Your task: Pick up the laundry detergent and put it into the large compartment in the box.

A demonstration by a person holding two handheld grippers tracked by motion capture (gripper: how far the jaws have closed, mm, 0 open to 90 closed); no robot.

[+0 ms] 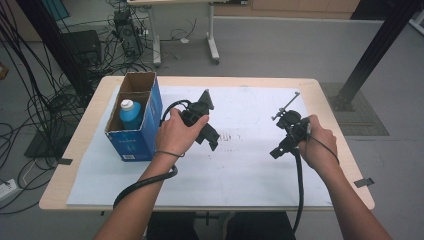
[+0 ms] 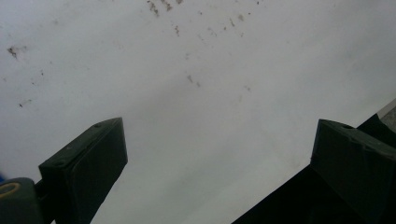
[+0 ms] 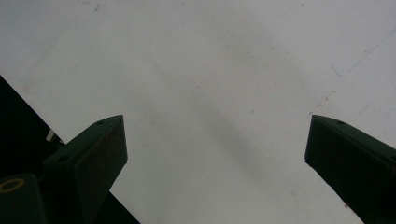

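While both your grippers hung empty with jaws apart, the left gripper (image 1: 212, 137) sat just right of the box (image 1: 134, 120) holding the blue bottle (image 1: 130, 114); you needed a top-down approach.

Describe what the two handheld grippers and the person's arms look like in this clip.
Both are black. The left gripper carries a grey three-cornered plate on top and trails a thick black cable. The right gripper has a thin metal rod with a crossbar and its own black cable. Their jaws are blocky black wedges. The forearms are bare; a thin band circles the left wrist.
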